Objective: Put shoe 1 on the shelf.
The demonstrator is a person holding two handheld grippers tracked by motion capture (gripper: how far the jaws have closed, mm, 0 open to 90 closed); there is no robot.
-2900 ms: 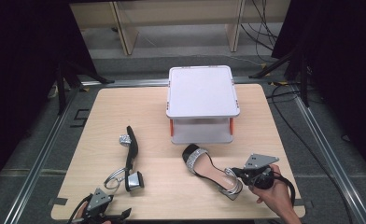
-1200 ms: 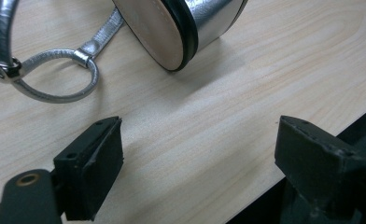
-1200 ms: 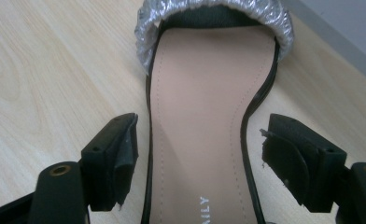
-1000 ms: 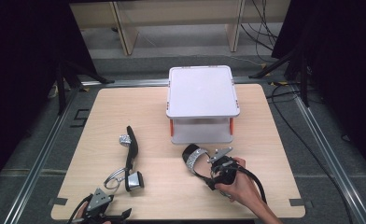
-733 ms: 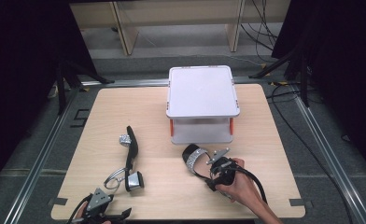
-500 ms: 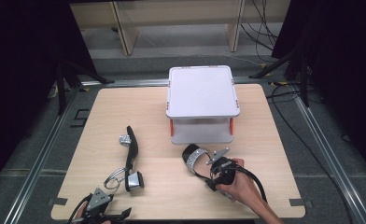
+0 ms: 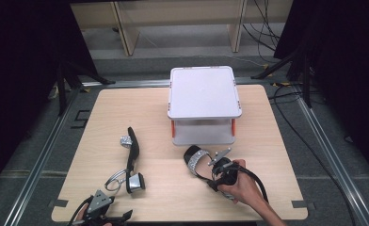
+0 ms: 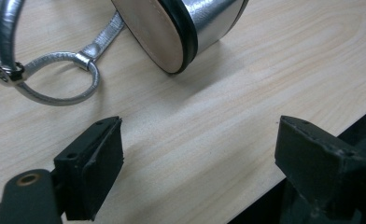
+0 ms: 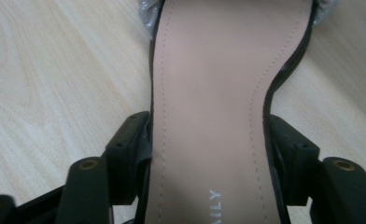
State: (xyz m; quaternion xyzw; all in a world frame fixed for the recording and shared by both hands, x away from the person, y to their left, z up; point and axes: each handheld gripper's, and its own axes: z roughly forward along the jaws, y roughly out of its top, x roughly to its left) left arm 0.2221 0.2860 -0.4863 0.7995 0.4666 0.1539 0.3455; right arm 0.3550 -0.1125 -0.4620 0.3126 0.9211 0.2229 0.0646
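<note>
A black sandal with a glittery silver toe strap (image 7: 196, 162) stands upright on the table in front of the white stand. My right gripper (image 7: 220, 173) straddles its narrow middle from behind. In the right gripper view the tan insole (image 9: 209, 70) runs between the jaws, and both pads touch the sole's black edges. These jaws have just been closing on it. A second sandal (image 7: 132, 150) lies on its side at the left, its silver heel block (image 8: 190, 28) and strap loop (image 8: 59, 88) just ahead of my left gripper (image 8: 200, 154). That gripper is open over bare wood at the front edge (image 7: 116, 215).
A white two-level stand (image 7: 204, 92) with orange posts sits at the table's back middle. The wooden table (image 7: 126, 108) ends just behind the left gripper. Dark floor, rails and cables surround the table.
The right hand has come in from the front right corner and set its gripper over the right sandal's middle. Both sandals and the left gripper have stayed put.
</note>
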